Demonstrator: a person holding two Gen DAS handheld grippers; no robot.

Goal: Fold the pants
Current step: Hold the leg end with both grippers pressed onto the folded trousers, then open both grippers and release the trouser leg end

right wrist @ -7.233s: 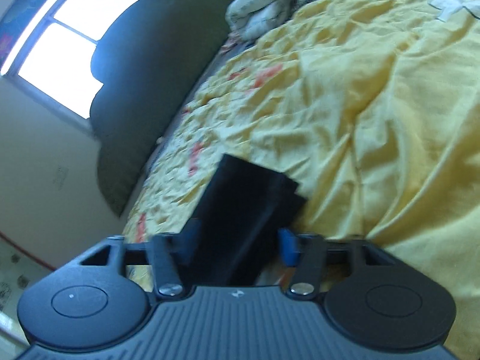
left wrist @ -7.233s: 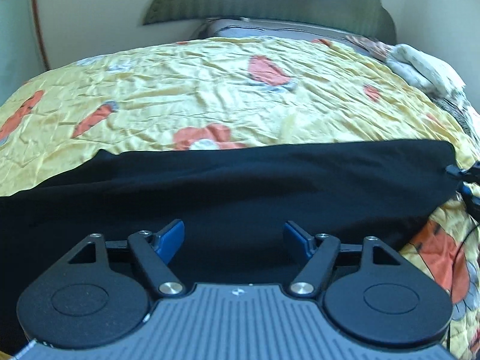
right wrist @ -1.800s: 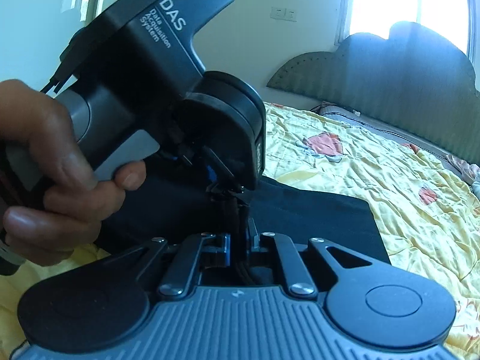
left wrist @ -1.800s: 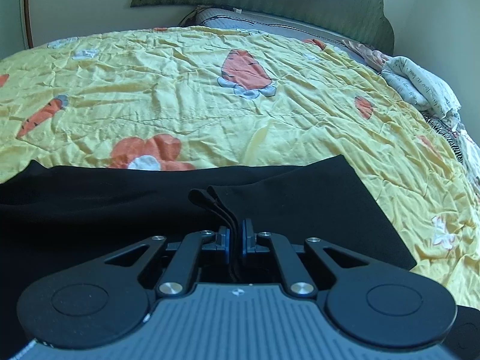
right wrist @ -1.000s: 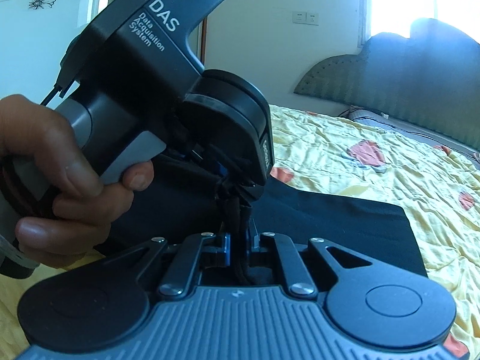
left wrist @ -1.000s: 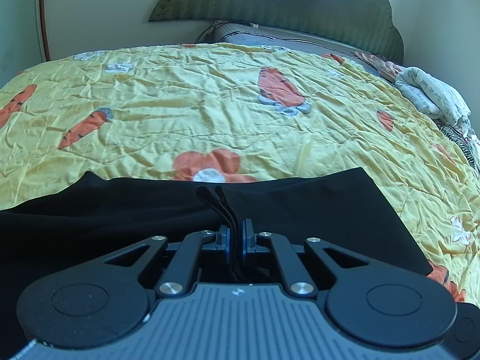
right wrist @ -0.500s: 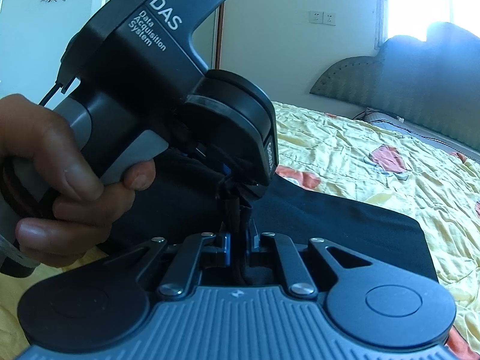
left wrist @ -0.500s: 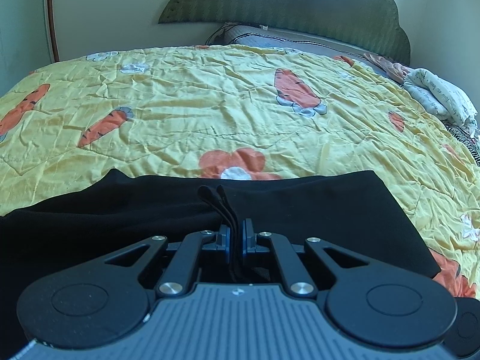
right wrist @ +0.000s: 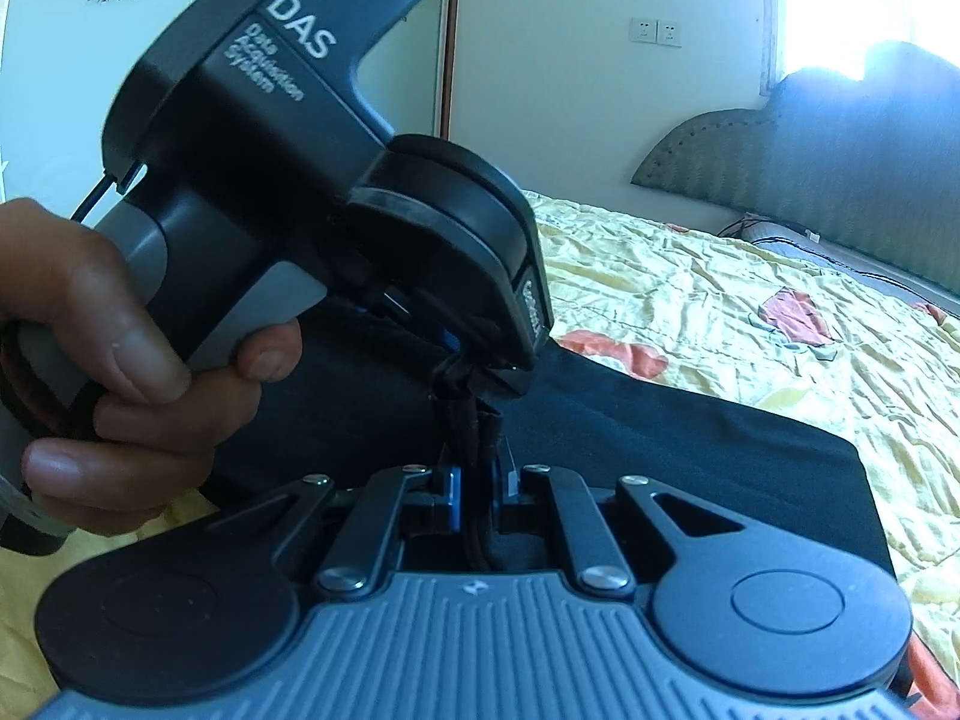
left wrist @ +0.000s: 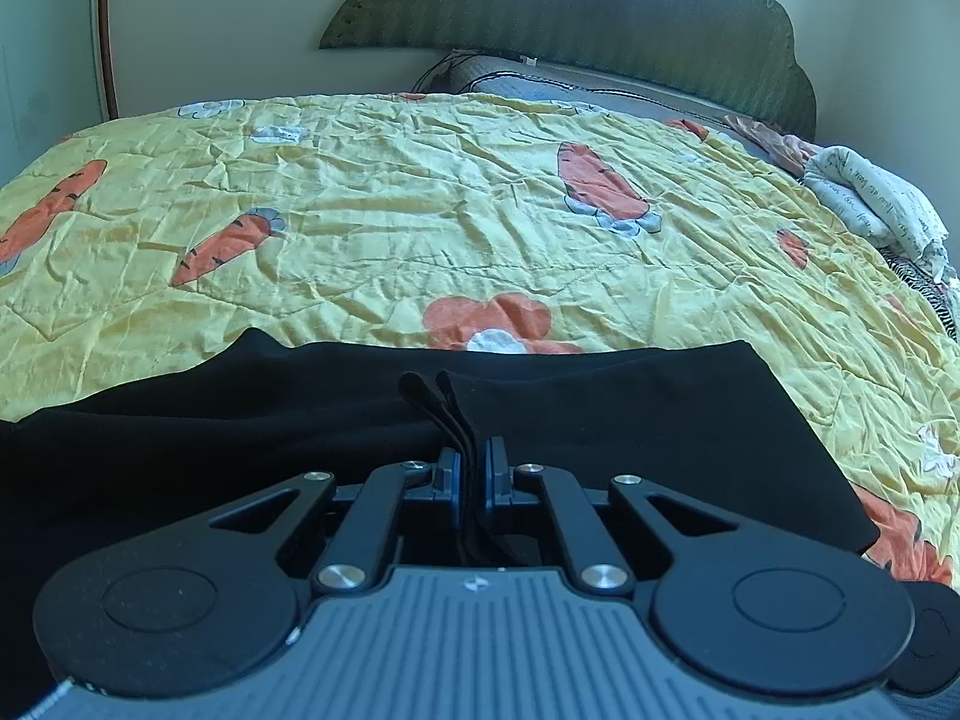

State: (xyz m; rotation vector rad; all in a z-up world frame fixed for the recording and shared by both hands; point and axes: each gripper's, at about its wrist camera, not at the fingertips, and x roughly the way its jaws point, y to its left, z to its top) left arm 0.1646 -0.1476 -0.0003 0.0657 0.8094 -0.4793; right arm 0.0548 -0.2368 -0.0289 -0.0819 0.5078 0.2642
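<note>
While the black pants point(left wrist: 600, 414) lie spread on the yellow carrot blanket point(left wrist: 420, 228) on the bed, the left gripper point(left wrist: 473, 474) pinches a bunched-up edge of them, and the right gripper point(right wrist: 477, 489) pinches the same bunch just beside it, near the hand point(right wrist: 114, 372).

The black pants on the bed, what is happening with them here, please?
A person is folding the black pants on a bed with a yellow carrot-print quilt, holding a gripper in each hand. The left gripper and the right gripper are both shut on bunched edges of the fabric, very close together. In the right wrist view the person's left hand holds the left gripper's handle. Part of the pants lies flat on the quilt.
</note>
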